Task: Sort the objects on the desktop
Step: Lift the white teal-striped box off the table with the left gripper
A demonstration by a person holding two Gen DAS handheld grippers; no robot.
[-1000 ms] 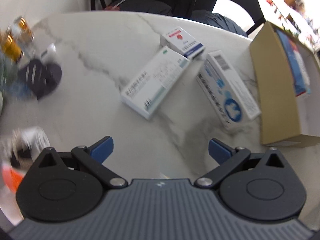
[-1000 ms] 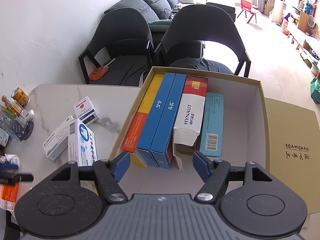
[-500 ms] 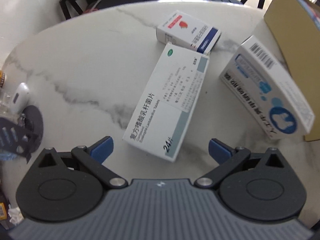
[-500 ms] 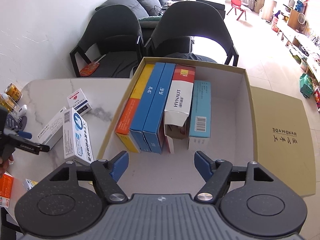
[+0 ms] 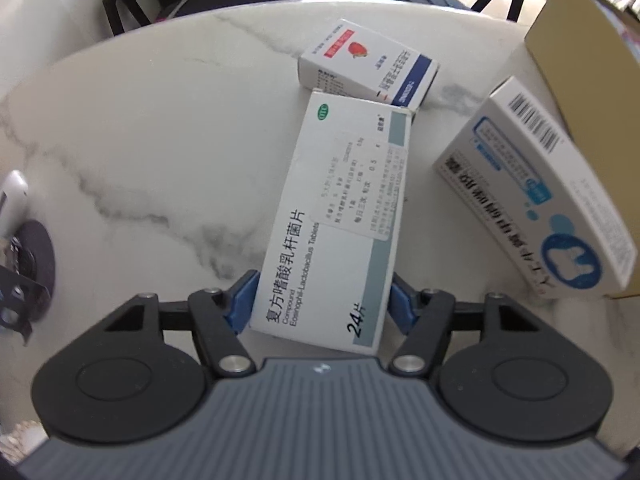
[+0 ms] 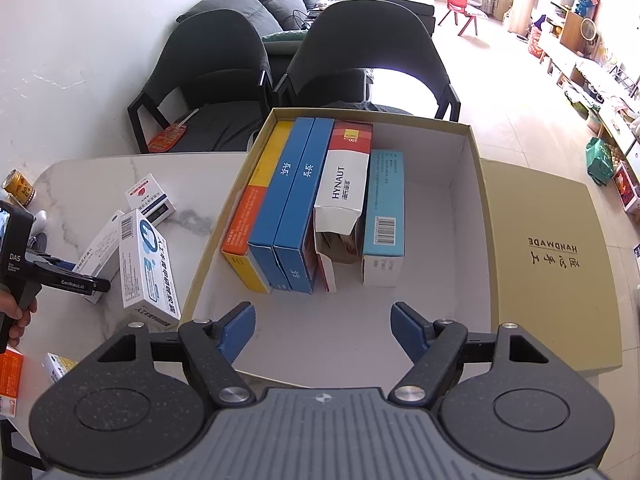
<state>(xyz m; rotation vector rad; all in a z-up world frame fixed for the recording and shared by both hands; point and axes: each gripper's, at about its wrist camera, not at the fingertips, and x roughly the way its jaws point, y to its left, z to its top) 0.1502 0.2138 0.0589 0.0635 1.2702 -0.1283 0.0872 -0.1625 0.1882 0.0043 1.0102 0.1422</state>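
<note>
A long white tablet box (image 5: 344, 208) with a grey-green band lies on the marble table (image 5: 160, 140). My left gripper (image 5: 322, 304) points down over its near end. The jaws are closing and the blue pads (image 5: 244, 300) touch both long sides. Beyond it lie a small white box with a red fruit (image 5: 366, 62) and a blue-and-white box (image 5: 532, 200) on its side. My right gripper (image 6: 322, 330) hangs open with nothing between its fingers, over the bare floor of the open cardboard box (image 6: 476, 216). Several cartons (image 6: 296, 208) stand packed at the left of that box.
The box lid (image 6: 552, 264) lies right of the cardboard box. At the table's left end are a can (image 6: 20, 192), a dark round object (image 5: 28, 264), an orange packet (image 6: 8, 376) and other small items. Two dark chairs (image 6: 360, 60) stand behind the table.
The left gripper came down over the tablet box and its jaws went from wide apart to touching the box's sides. The right gripper barely shifted over the cardboard box.
</note>
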